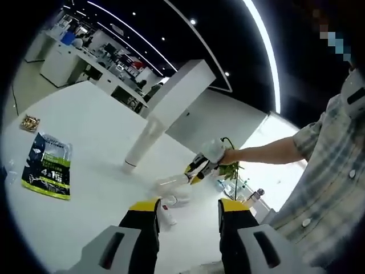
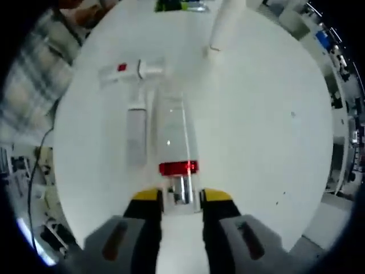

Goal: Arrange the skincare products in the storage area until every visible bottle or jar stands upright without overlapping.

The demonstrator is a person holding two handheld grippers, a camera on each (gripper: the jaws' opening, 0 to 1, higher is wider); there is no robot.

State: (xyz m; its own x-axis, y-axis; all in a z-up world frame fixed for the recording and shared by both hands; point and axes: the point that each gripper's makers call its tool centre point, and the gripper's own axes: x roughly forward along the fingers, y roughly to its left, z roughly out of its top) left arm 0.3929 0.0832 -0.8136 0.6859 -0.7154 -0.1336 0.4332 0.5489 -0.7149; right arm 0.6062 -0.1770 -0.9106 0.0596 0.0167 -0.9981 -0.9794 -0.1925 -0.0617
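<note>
I'm looking along my left gripper (image 1: 188, 212) at the bottom of the left gripper view, yellow-tipped jaws standing apart with nothing between them, held above a big white table (image 1: 97, 125). At the left of that frame a green and black pouch (image 1: 48, 165) lies flat, and a small gold-wrapped item (image 1: 29, 122) sits just above it near the table's edge. A tall white tube (image 1: 142, 142) stands near the middle of the frame. Behind it there's a white pillar (image 1: 179, 91), long ceiling light strips (image 1: 262, 51) curving across a dark ceiling, and white counters (image 1: 85, 60) cluttered with things at the upper left. From the right of the frame a person's bare forearm (image 1: 265, 152) reaches in, plaid sleeve (image 1: 325, 177) at the edge, holding my right gripper (image 1: 193, 173) against a clear bottle (image 1: 171, 181) lying on the table, with a small white bottle (image 1: 169, 217) down near it. In the right gripper view, my right gripper (image 2: 181, 197) is clenched on the neck end of the clear bottle (image 2: 174, 131), just below its red band (image 2: 178, 167); the bottle lies on its side, stretching up the frame. Just left of it lies a white tube (image 2: 137, 134), and a white bottle with a red mark (image 2: 130, 69) lies crosswise above them. The tall white tube (image 2: 225, 25) stands at the top of the frame, on the same bare white tabletop (image 2: 256, 125).
</note>
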